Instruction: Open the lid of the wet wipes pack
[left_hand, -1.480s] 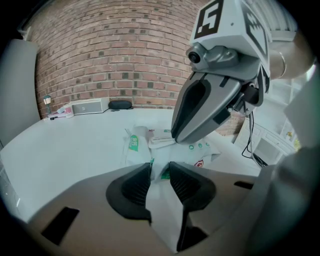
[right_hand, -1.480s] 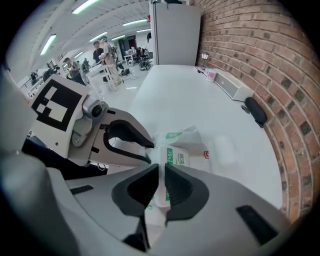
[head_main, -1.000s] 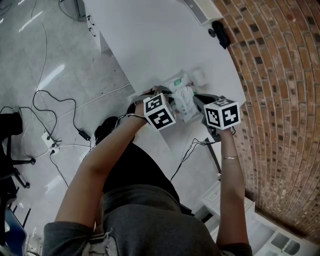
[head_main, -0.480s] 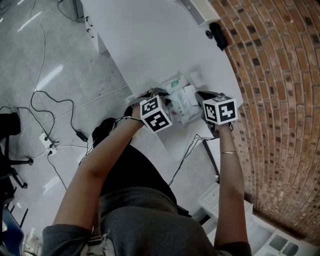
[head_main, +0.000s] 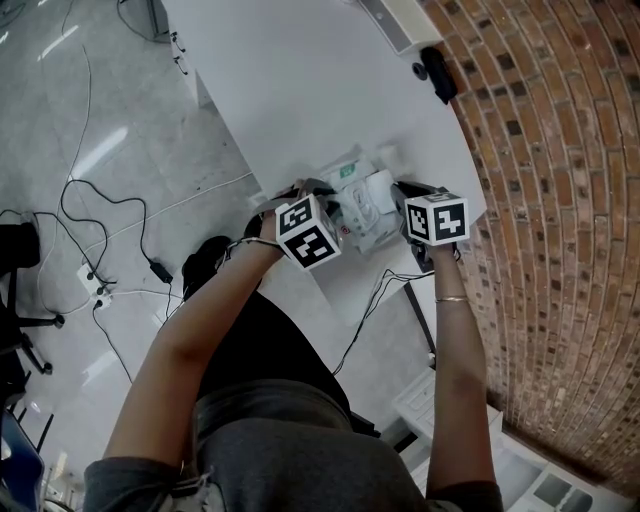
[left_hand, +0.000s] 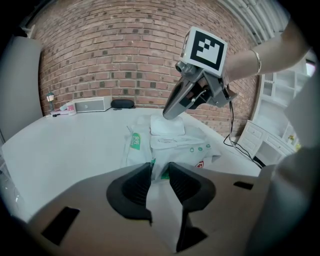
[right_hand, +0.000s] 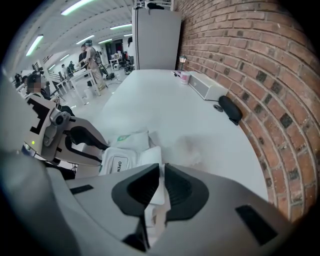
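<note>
Although the white plastic wet wipes pack (head_main: 365, 205) is clamped on the white table (head_main: 290, 90) by the left gripper (left_hand: 160, 171), its flat white lid (right_hand: 150, 156), loose between the right gripper's (right_hand: 162, 174) jaws, which have just been opening, could be sprung shut by its hinge.

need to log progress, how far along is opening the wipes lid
Done: the left hand-held gripper is clamped on the near edge of the wet wipes pack, steadying it. In hand: the lid looks tipped up off the pack, its white edge inside the right hand-held gripper, whose jaws have just been opening. Left: swing the lid fully back if needed, then let go.
</note>
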